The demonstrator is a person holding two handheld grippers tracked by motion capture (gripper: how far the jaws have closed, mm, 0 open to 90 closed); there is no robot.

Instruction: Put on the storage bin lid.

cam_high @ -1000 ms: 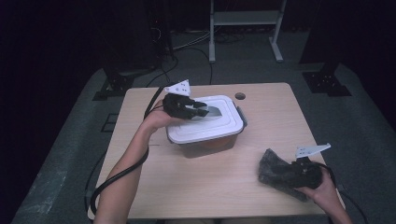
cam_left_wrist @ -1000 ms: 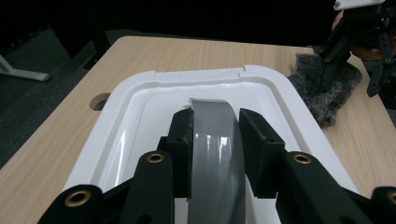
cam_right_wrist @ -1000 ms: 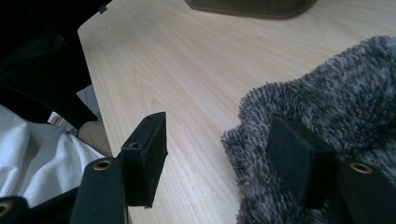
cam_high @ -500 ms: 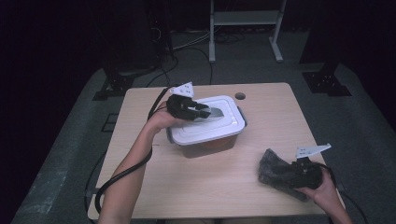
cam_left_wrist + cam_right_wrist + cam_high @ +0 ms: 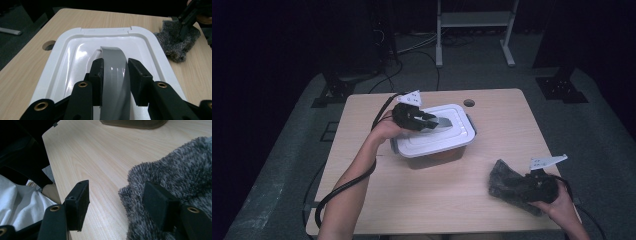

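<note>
Over the middle of the table (image 5: 362,200) the left gripper (image 5: 428,121) sits on top of the white box (image 5: 447,145), and its jaws are clamped on the grey handle (image 5: 113,75) that arches up from the lid (image 5: 75,50). In the left gripper view the two black pads press the handle from both sides, with the strap curving away ahead of them toward the far rim of the lid. The lid is seated on the box, and the box stands flat on the wood, a little left of the table's round hole (image 5: 469,103).

Down at the near right corner, the right gripper (image 5: 532,186) rests by a fuzzy grey cloth (image 5: 507,180) that lies crumpled on the table, well apart from the box. In the right gripper view its jaws stand apart: one pad is over bare wood, the other is pushed into the edge of the cloth (image 5: 180,170), and the gap between them holds only the cloth's fringe and tabletop. The person's right hand (image 5: 562,205) grips that tool from behind.
</note>
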